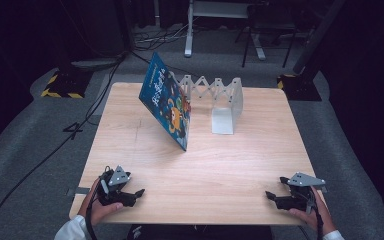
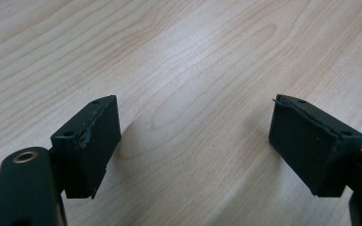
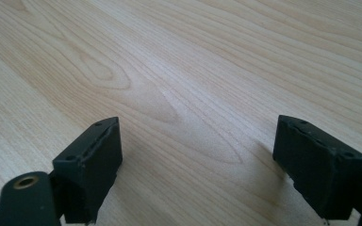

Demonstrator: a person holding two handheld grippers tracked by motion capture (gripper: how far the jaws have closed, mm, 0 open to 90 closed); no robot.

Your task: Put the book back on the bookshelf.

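Observation:
A blue picture book [image 1: 167,102] stands tilted near the back middle of the wooden table [image 1: 200,165], leaning against a white accordion-style rack [image 1: 215,92]. My left gripper [image 1: 136,195] rests low at the table's front left corner, a hand behind it. Its jaws are open with bare wood between them [image 2: 195,136]. My right gripper [image 1: 272,196] sits low at the front right corner, pointing left. Those jaws are also open over bare wood [image 3: 198,150]. Both grippers are far from the book.
The rack's white end plate [image 1: 226,120] stands to the right of the book. Beyond the table lie grey floor, black cables [image 1: 75,130] at the left, and stand bases [image 1: 62,85] with yellow-black tape.

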